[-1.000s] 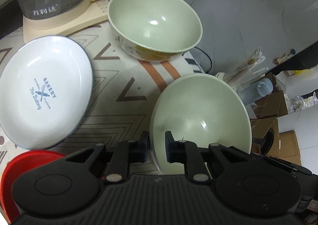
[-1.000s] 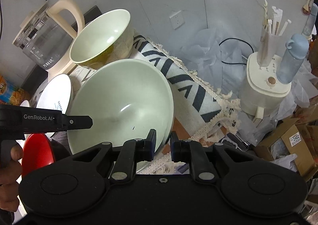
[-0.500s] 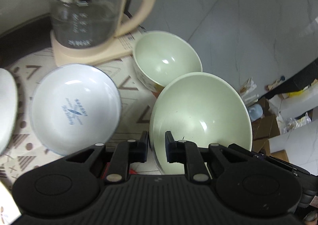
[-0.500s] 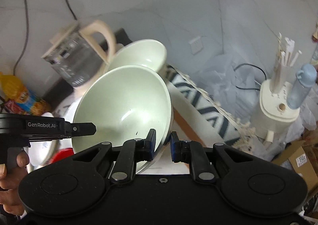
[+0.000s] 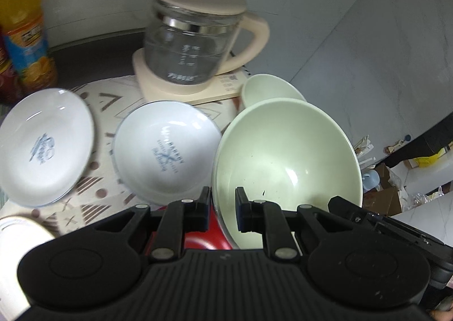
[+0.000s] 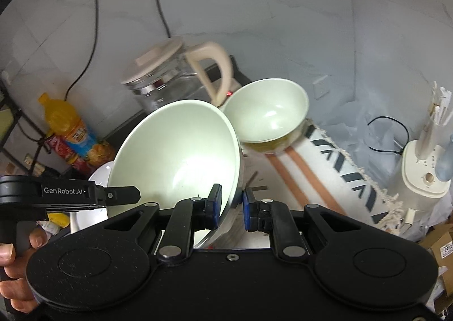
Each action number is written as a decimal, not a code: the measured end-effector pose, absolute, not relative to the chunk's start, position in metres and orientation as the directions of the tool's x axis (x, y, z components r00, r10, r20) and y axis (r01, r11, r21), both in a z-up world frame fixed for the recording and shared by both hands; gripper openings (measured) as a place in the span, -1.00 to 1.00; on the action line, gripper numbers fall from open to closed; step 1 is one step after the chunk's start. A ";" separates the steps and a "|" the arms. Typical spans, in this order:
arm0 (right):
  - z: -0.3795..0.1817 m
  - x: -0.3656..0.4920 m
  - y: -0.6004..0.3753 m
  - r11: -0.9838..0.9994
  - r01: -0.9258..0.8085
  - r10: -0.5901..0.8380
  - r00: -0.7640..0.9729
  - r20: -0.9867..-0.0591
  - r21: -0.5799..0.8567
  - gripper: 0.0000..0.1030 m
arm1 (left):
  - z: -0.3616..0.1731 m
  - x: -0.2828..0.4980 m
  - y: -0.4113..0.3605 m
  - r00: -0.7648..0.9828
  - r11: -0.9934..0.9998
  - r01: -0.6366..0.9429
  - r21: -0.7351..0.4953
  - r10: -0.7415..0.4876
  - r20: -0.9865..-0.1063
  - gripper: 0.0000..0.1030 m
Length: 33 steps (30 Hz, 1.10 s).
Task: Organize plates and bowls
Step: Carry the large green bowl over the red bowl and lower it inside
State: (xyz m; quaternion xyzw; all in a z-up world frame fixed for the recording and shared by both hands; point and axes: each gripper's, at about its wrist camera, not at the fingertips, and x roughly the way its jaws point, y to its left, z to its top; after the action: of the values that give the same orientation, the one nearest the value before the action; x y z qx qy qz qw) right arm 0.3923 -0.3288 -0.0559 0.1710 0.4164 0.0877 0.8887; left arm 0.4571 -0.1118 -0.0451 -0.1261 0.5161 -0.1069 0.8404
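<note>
Your left tongs (image 5: 222, 203) and your right tongs (image 6: 230, 204) both pinch the rim of the same large pale green bowl (image 5: 286, 162), each nearly closed on its thin wall. The bowl is tilted and held above the worktop (image 5: 104, 187), one pair on each side of the rim.

Only your left view shows the two white plates: one with a blue bakery print (image 5: 167, 151) at 9 o'clock of the held bowl, its edge just beside the bowl's rim, and a second white plate (image 5: 42, 148) further out toward 9 o'clock, blurred. A red dish (image 5: 203, 238) peeks out under your left tongs at 6 o'clock; part of it is hidden. The patterned cloth (image 5: 107, 105) lies under the plates.

Only your right view shows the cloth's fringed edge (image 6: 365, 187) hanging off the worktop at 3 o'clock, a cream appliance holding paper-wrapped sticks (image 6: 424, 176) beyond it, and your hand (image 6: 14, 264) on the left tongs' handle at 8 o'clock.

Both views show the smaller green bowl (image 6: 266, 114) standing upright at 1 o'clock of the held bowl, nothing in it. The held bowl is empty too apart from small dark specks. The glass kettle (image 5: 195, 46) with the cream lid sits on its base at 12 o'clock; whether it holds water you cannot tell. An orange drink bottle (image 5: 25, 29) stands at 10 o'clock.
</note>
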 end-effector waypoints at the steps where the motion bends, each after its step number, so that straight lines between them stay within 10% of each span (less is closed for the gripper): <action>1: -0.055 0.391 -0.326 0.926 -0.018 0.302 0.637 -0.709 0.378 -0.69 | -0.045 0.454 -0.108 0.444 0.946 0.043 -0.323 -0.307 -0.841 -0.70; 33: -0.090 0.368 -0.275 0.940 -0.051 0.312 0.526 -0.791 0.337 -0.69 | -0.091 0.418 -0.071 0.333 0.949 -0.051 -0.311 -0.277 -0.901 -0.70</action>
State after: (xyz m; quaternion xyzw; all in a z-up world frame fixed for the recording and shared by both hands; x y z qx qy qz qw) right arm 0.3677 -0.2745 -0.0901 0.1372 0.4753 0.1053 0.8626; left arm 0.4180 -0.0712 -0.0912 -0.1433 0.5731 -0.0702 0.8038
